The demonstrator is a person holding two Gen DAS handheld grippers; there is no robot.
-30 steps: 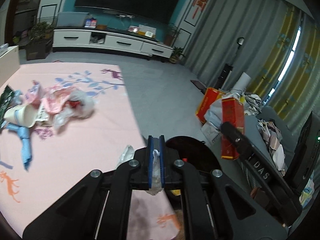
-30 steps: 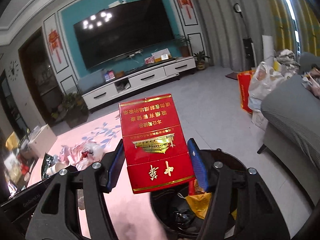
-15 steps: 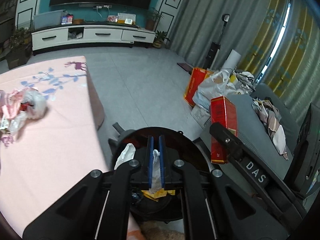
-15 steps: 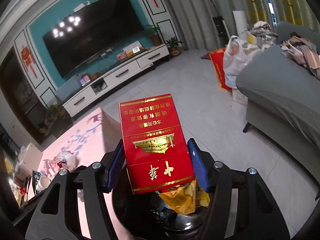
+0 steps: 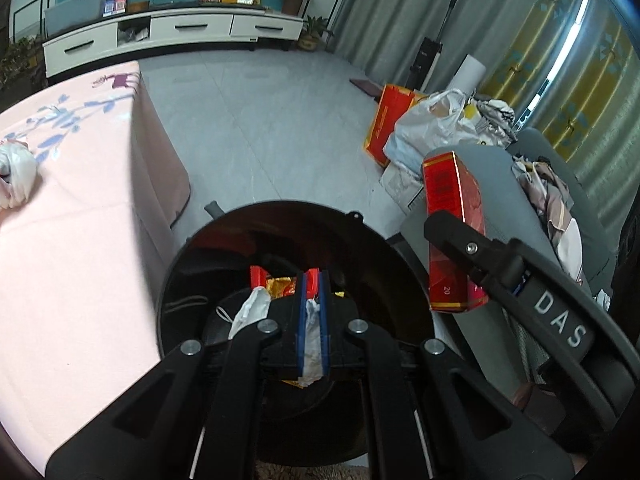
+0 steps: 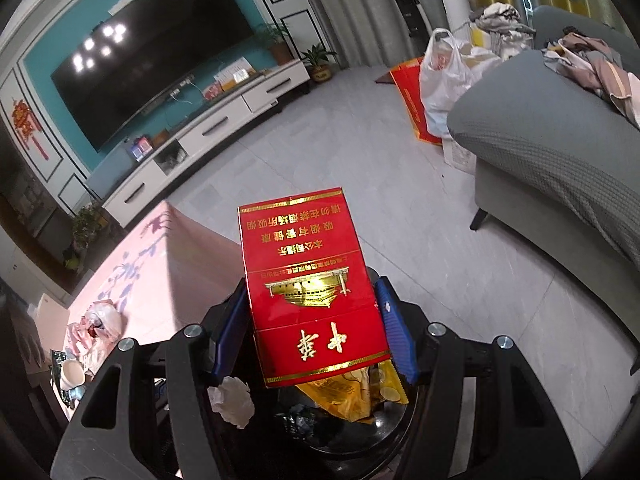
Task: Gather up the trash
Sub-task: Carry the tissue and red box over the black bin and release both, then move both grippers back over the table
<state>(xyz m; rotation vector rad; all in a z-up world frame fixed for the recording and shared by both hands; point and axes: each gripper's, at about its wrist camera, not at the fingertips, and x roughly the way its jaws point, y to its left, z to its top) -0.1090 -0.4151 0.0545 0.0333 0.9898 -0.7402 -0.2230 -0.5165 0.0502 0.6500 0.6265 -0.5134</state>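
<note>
Grey tiled floor [image 5: 256, 120] bearing a round black bin [image 5: 224, 240] just beside a low table covered with a pink patterned cloth [image 5: 80, 240], with a red bag [image 5: 390, 116] and a white plastic bag [image 5: 432, 124] standing together near a grey sofa [image 6: 540, 132]. On the pink cloth lie crumpled wrappers [image 6: 96, 324] and a paper cup [image 6: 72, 374]. A white TV cabinet [image 5: 172, 34] stands along the far wall.
</note>
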